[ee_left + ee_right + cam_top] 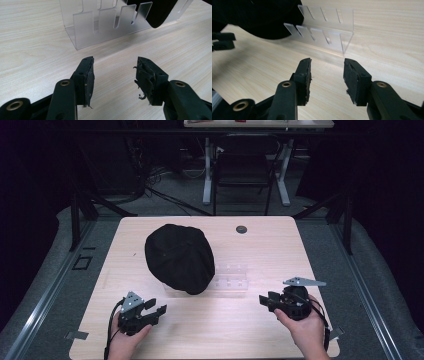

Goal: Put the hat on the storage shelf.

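A black cap (179, 257) rests over the left end of a clear acrylic slotted rack (231, 279) in the middle of the wooden table (260, 250). My left gripper (155, 308) is held low near the front left, open, with bare table between its pads. It faces the rack (100, 25) and the cap's edge (160, 12). My right gripper (265, 300) sits at the front right, open and empty, pointing left toward the rack (324, 32) and the cap (257, 17). The left gripper (222, 41) shows small at the left edge of the right gripper view.
A small dark round grommet (241, 229) is set in the table near its far edge. Beyond the table stand a black chair (245, 165) and a white-legged desk (207, 170). Metal rails run along both sides of the floor.
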`<state>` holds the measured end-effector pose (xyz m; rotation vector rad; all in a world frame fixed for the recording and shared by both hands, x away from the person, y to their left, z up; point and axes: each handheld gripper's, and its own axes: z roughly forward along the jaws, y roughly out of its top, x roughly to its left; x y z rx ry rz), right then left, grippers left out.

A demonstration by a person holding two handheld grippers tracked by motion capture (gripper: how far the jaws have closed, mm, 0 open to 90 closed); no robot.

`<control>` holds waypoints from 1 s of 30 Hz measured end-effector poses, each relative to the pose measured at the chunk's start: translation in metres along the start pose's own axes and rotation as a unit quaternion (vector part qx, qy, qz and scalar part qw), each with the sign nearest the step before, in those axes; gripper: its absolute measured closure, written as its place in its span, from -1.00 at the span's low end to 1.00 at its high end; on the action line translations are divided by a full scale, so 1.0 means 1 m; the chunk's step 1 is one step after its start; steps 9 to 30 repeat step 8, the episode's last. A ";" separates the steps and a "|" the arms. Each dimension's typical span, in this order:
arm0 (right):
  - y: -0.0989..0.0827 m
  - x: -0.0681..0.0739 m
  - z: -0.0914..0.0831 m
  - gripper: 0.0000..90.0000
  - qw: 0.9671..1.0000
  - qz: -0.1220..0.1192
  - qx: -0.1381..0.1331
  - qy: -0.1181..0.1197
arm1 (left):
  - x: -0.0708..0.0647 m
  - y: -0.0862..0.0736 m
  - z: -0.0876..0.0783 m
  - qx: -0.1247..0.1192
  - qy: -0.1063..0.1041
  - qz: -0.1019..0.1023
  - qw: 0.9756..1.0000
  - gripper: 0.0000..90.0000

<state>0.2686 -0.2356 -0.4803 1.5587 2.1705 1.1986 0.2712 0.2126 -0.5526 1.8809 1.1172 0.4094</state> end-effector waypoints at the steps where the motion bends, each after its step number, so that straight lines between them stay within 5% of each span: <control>1: -0.003 -0.001 0.001 0.26 1.000 -0.001 0.000 -0.003 | 0.000 0.000 0.000 -0.002 0.000 0.001 1.000 0.08; 8: -0.020 -0.007 0.008 0.24 1.000 -0.008 -0.013 -0.016 | -0.002 -0.001 0.003 -0.002 0.000 0.006 1.000 0.08; 30: -0.020 -0.007 0.008 0.24 1.000 -0.008 -0.013 -0.016 | -0.002 -0.001 0.003 -0.002 0.000 0.006 1.000 0.08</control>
